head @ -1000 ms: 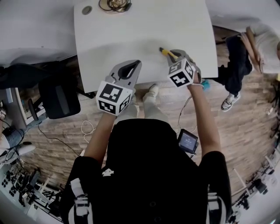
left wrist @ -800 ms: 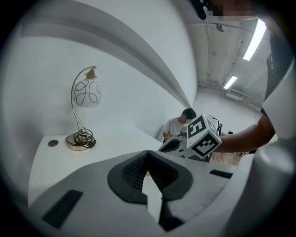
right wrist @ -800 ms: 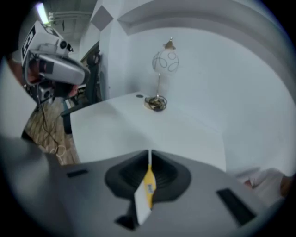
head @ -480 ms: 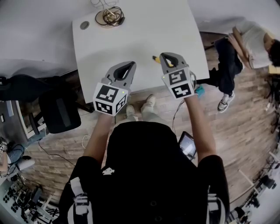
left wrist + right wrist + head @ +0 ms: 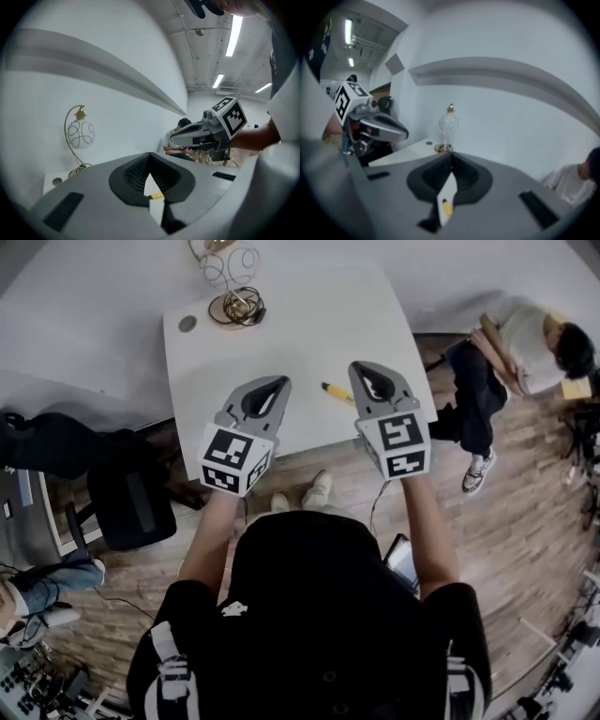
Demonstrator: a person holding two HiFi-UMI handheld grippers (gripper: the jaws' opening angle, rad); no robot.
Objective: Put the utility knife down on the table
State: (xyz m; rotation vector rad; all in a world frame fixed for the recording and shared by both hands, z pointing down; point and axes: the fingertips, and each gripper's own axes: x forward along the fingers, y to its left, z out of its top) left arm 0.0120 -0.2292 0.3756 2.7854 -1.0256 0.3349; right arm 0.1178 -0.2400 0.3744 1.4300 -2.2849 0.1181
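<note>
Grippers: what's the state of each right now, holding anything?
Left gripper: closed, fingers empty.
Right gripper: closed, fingers empty; the utility knife lies on the table.

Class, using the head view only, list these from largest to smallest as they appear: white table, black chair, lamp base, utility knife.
1. white table
2. black chair
3. lamp base
4. utility knife
The chair stands on the floor, farther from the camera than the tabletop, so it looks smaller than it really is.

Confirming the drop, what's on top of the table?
On the table: the utility knife, a wire lamp, a round grommet. The left gripper and right gripper hide its near edge.
</note>
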